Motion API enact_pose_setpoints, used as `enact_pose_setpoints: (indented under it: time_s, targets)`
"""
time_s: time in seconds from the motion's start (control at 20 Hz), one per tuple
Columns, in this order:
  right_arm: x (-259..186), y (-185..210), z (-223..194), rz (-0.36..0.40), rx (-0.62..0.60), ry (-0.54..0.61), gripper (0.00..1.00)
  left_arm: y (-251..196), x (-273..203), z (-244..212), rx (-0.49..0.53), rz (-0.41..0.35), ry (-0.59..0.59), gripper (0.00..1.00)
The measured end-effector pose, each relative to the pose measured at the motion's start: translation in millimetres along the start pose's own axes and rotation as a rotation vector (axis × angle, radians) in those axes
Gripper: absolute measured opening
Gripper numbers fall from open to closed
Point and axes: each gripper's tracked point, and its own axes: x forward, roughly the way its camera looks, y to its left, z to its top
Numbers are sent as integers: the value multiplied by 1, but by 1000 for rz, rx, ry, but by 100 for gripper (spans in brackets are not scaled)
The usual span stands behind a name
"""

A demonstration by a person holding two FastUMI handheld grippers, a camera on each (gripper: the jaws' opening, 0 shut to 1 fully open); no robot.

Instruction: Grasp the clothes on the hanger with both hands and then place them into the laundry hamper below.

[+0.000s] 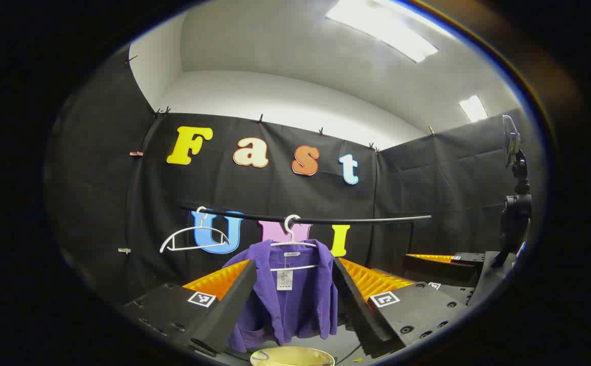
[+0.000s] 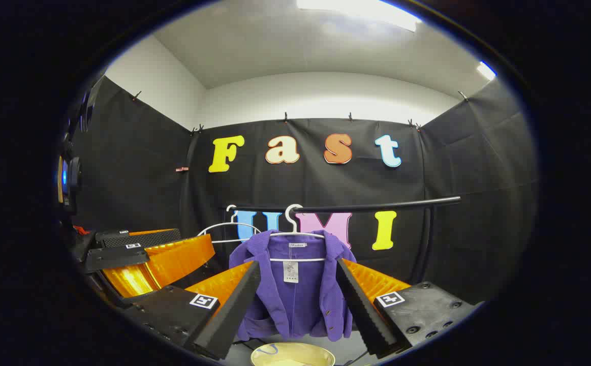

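Hanging ahead, purple cardigan (image 1: pixel 287 300) framed between each claw's spread fingers — untouched

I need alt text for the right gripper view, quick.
A purple ribbed cardigan hangs on a white hanger from a black rail, framed between the open right gripper. A second, bare white hanger hangs left; a pale yellow hamper rim sits below.

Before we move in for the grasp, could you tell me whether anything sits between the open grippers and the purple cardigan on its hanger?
Nothing visible does. The purple cardigan hangs on its white hanger straight ahead of the right gripper and left gripper, framed between open fingers. The hamper's rim sits just below it.
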Motion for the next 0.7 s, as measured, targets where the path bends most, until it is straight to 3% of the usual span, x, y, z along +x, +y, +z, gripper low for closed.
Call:
enact_pose_setpoints:
  time_s: [0.7]
  targets:
    - [-10,-1,16,45,41,-31,97,1,-11,-7,-20,27,0,94]
